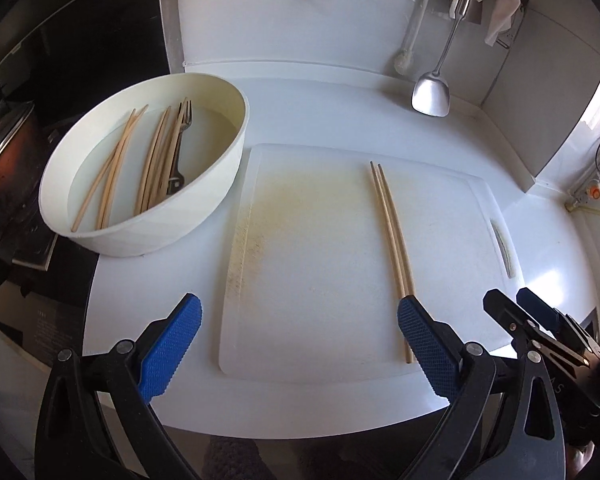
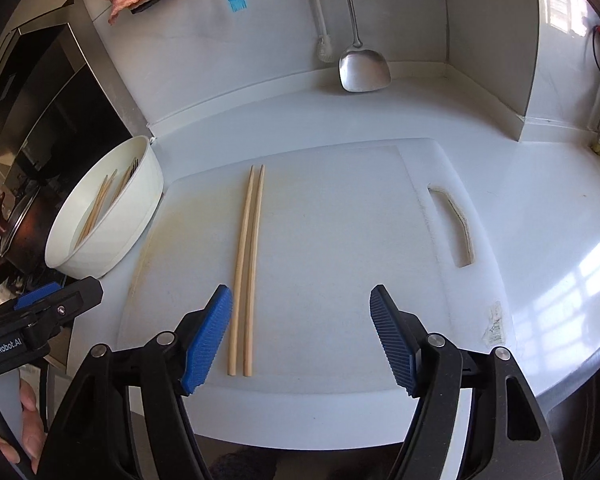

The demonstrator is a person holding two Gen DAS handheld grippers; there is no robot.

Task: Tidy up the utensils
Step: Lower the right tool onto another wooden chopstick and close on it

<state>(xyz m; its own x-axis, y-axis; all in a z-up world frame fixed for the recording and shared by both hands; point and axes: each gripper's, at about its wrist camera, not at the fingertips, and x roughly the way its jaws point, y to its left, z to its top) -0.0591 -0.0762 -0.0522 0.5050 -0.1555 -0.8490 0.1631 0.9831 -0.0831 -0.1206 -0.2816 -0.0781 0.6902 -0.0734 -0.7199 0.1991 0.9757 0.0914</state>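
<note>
Pair of wooden chopsticks (image 2: 246, 268) side by side on white cutting board (image 2: 340, 248), white basin (image 1: 140, 168) of utensils at tabletop's left edge, left tongs (image 1: 300, 344) and right tongs (image 2: 302, 336) both released, empty.

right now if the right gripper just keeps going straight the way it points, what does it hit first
Probably the bare cutting board. The right gripper is open and angled down at it, with the pair of chopsticks lying just left of that line. Depth is unclear, so the height above the board is hard to judge.

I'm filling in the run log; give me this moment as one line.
left gripper open, empty | right gripper open, empty | chopstick pair on cutting board | more utensils in bowl
</note>
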